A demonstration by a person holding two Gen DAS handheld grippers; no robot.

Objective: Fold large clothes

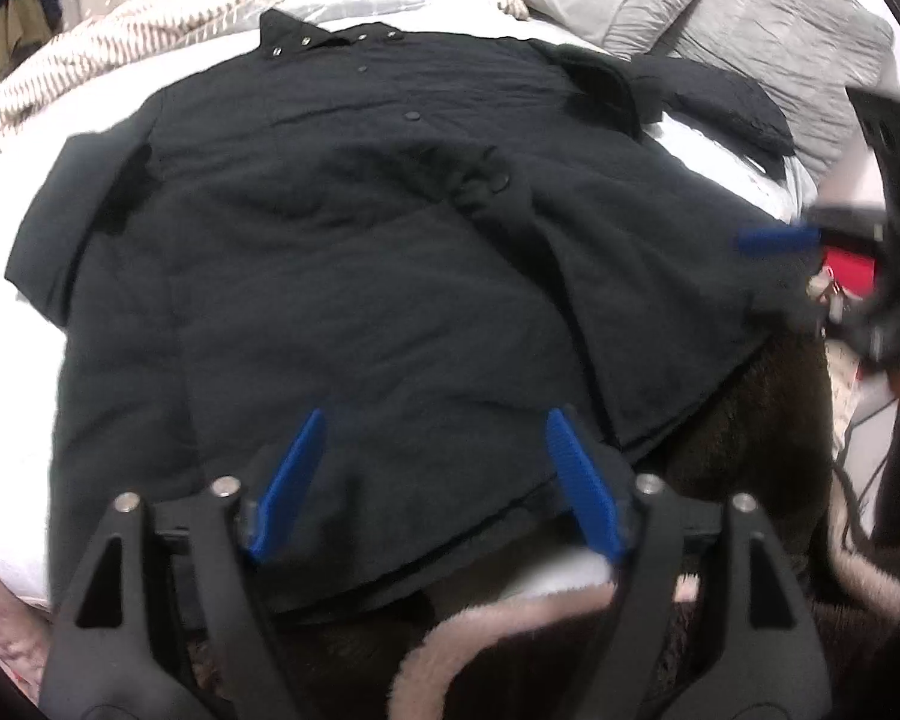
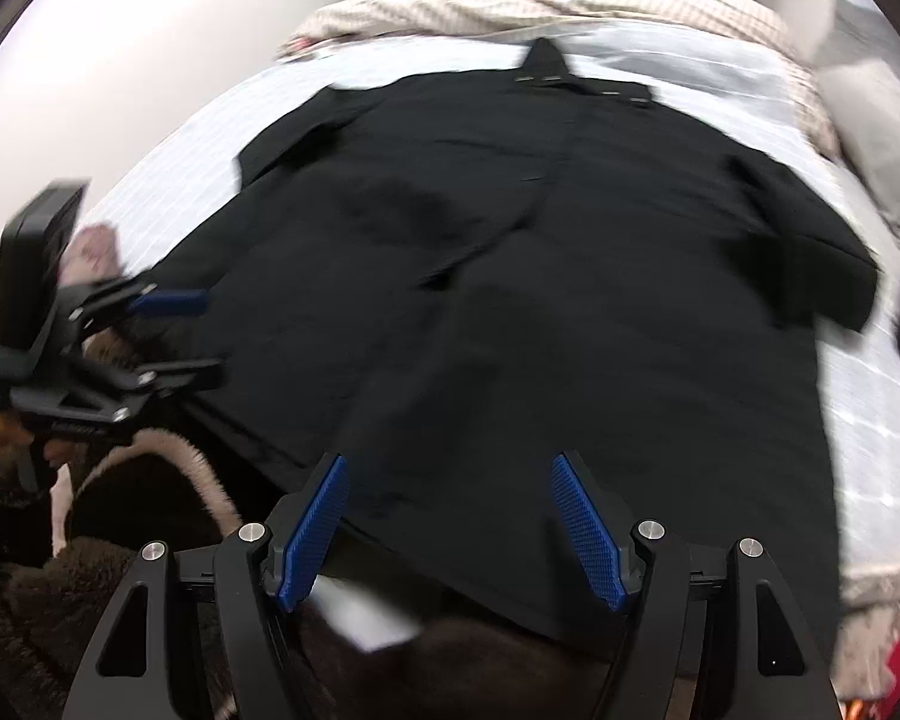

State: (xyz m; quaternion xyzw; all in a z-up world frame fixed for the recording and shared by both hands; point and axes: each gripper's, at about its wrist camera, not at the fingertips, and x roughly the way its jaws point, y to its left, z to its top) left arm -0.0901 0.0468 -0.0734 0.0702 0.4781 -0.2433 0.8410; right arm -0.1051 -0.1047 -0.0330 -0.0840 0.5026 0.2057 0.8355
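A large black button-front coat (image 1: 354,252) lies spread flat on the bed, collar at the far end, hem toward me. It also fills the right wrist view (image 2: 570,276). My left gripper (image 1: 435,420) is open and empty, its blue pads hovering over the hem. My right gripper (image 2: 450,462) is open and empty over the hem on the other side. The right gripper also shows at the right edge of the left wrist view (image 1: 780,240), and the left gripper shows at the left of the right wrist view (image 2: 204,336), jaws apart.
The bed has a white checked sheet (image 2: 870,396), a striped beige blanket (image 1: 90,60) at the far end and grey pillows (image 1: 750,12). A dark brown fleece with pink trim (image 1: 510,648) lies below the hem. Red items and cables (image 1: 849,276) sit at the right.
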